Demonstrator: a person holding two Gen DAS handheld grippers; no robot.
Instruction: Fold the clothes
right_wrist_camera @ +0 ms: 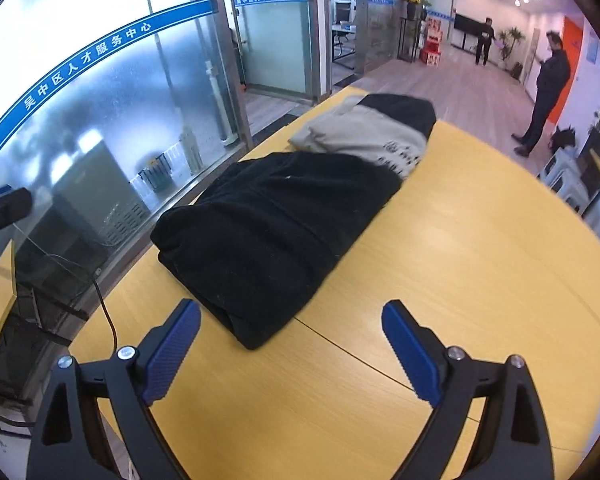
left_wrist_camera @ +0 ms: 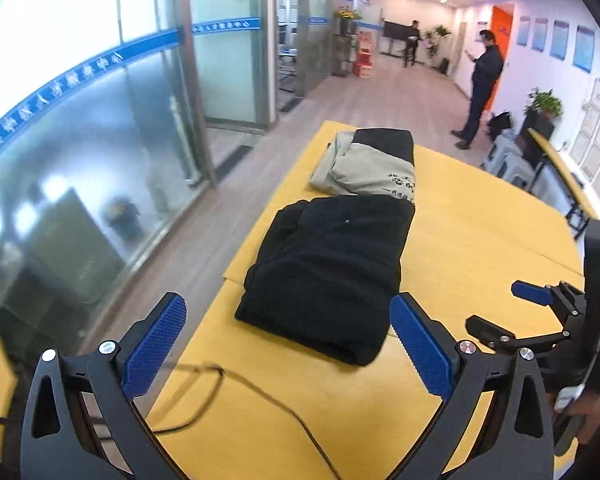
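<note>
A folded black garment [left_wrist_camera: 328, 272] lies on the yellow table [left_wrist_camera: 480, 240]; it also shows in the right wrist view [right_wrist_camera: 268, 232]. Behind it lies a folded grey-and-black garment [left_wrist_camera: 368, 164] with printed characters, seen in the right wrist view too [right_wrist_camera: 368, 136]. My left gripper [left_wrist_camera: 288, 344] is open and empty, hovering just short of the black garment's near edge. My right gripper [right_wrist_camera: 292, 352] is open and empty, just short of the black garment's near corner. The right gripper also shows at the right edge of the left wrist view [left_wrist_camera: 540, 312].
A thin dark cable [left_wrist_camera: 260, 392] runs across the table's near part and over the left edge [right_wrist_camera: 104, 304]. A glass wall [left_wrist_camera: 80, 160] stands left of the table. A man in dark clothes [left_wrist_camera: 480, 92] stands beyond the far end, by stools [left_wrist_camera: 508, 160] and a plant [left_wrist_camera: 544, 104].
</note>
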